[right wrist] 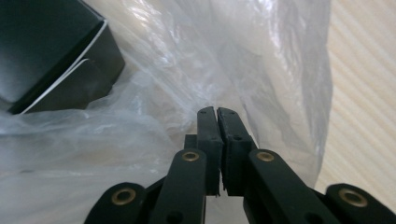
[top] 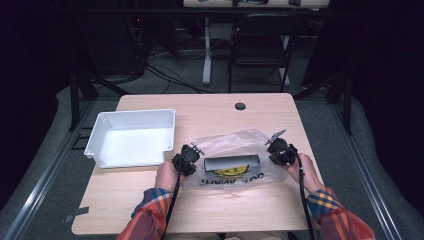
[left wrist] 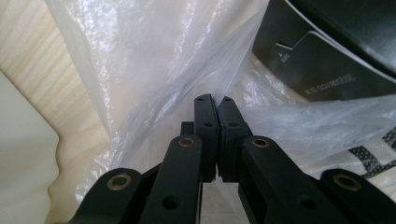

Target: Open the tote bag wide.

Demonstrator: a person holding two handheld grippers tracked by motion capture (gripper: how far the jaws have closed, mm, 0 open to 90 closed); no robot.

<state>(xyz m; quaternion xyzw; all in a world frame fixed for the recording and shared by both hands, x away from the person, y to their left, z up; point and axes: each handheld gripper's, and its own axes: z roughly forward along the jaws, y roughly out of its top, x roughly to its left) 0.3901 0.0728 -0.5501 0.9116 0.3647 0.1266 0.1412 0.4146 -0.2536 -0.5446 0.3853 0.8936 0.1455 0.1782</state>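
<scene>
Plastic bag (top: 231,159) lies on the wooden table (top: 210,210) in the high view, a dark box (top: 232,163) inside it, a white tray (top: 131,137) just to its left; the left gripper (top: 186,160) and right gripper (top: 281,151) sit at the bag's opposite ends. Left gripper view: the fingers (left wrist: 206,135) are pressed together, pinching a fold of the bag (left wrist: 154,70), with the box (left wrist: 327,51) just beyond. Right gripper view: the fingers (right wrist: 208,140) are likewise pinched shut on the film (right wrist: 224,51), the box (right wrist: 46,51) up left. Lifting both ends evenly, I judge, keeps the thin plastic from tearing or slipping.
</scene>
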